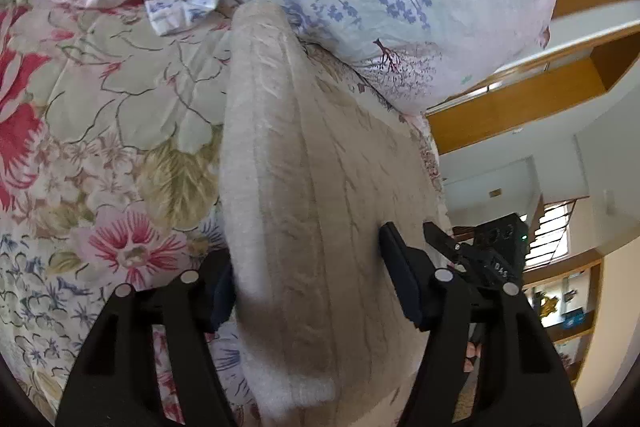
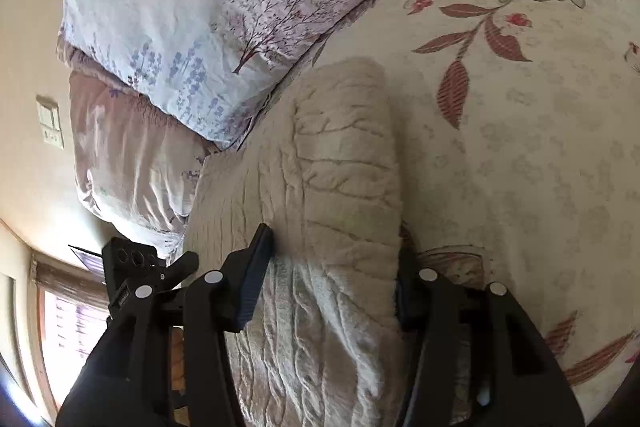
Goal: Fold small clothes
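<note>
Cream knit garment (image 1: 320, 195), thick, fuzzy and cable-textured, lies on the bed, and nearest us its folded near edge sits pinched in both our left gripper (image 1: 308, 287) and right gripper (image 2: 332, 279), jaws half-narrowed on it. We judge it soft, light and floppy, best held through doubled edges; beyond it lie the floral bedspread (image 1: 120, 87) and pillows (image 2: 192, 7).

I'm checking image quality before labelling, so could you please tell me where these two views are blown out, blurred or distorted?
Left wrist view: strong fisheye bending, dark corners; the window at the right is overexposed, and the near edge of the cream knit garment is soft. Right wrist view: same curved distortion; the window at the lower left glares white, while the garment's cable pattern stays fairly sharp.
</note>
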`<state>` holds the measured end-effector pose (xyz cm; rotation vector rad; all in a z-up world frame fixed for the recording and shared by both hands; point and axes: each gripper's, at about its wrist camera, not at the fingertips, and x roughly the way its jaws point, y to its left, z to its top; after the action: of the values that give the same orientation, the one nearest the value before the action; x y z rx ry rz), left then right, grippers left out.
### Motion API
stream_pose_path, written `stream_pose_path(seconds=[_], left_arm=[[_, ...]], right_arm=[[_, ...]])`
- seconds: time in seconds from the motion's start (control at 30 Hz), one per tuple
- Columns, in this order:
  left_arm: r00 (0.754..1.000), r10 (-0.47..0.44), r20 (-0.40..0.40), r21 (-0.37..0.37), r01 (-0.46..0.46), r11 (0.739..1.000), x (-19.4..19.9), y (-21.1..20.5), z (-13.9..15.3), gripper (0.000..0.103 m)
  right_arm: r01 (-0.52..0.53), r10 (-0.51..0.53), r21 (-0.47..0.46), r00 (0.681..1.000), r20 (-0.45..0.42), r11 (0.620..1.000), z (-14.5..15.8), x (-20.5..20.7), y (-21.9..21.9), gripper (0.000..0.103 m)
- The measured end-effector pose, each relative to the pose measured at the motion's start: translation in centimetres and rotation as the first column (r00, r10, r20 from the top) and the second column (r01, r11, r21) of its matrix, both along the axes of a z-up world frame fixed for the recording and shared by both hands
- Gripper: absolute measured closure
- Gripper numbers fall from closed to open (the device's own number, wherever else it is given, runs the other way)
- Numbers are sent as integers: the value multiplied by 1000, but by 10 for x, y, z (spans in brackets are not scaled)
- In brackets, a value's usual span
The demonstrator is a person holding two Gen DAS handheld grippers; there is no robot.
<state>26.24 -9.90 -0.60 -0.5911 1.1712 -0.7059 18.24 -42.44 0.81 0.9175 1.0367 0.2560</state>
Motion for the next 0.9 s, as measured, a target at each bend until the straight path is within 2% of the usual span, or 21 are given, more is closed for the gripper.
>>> stream_pose_path(seconds=[0.03,0.1,0.13,0.23,0.47,0.63,0.77,0.83,0.9], left_arm=[[1000,-2,7,10,2,1000,0,-4,0,43],[1000,2,1,6,-2,1000,1,-4,-1,51],[1000,4,3,-3,-4,1000,1,-5,-1,57],[1000,-2,26,-9,2,1000,-2,-2,5,65],[996,-26,83,3,26,1000,-19,15,33,67],[994,-3,111,19,1,1000,-38,61,54,67],[994,21,112,45,-26,999,-47,111,61,66],[994,49,96,64,-55,996,-46,140,53,65],[993,91,73,84,-97,992,-41,160,41,64]], right_arm=[[0,0,-10,1000,1,1000,0,0,1,52],[-1,1,-3,1000,5,1000,-1,-1,3,64],[5,-5,3,1000,13,1000,-1,-2,3,66],[14,-14,-4,999,46,1000,10,-6,7,71],[-18,18,-5,991,130,1000,48,-19,37,75],[-73,74,-8,979,191,997,68,-19,84,75],[-143,161,-96,962,219,985,77,-18,133,76],[-173,208,-166,953,221,971,74,-15,161,76],[-197,244,-239,953,182,951,61,-5,185,80]])
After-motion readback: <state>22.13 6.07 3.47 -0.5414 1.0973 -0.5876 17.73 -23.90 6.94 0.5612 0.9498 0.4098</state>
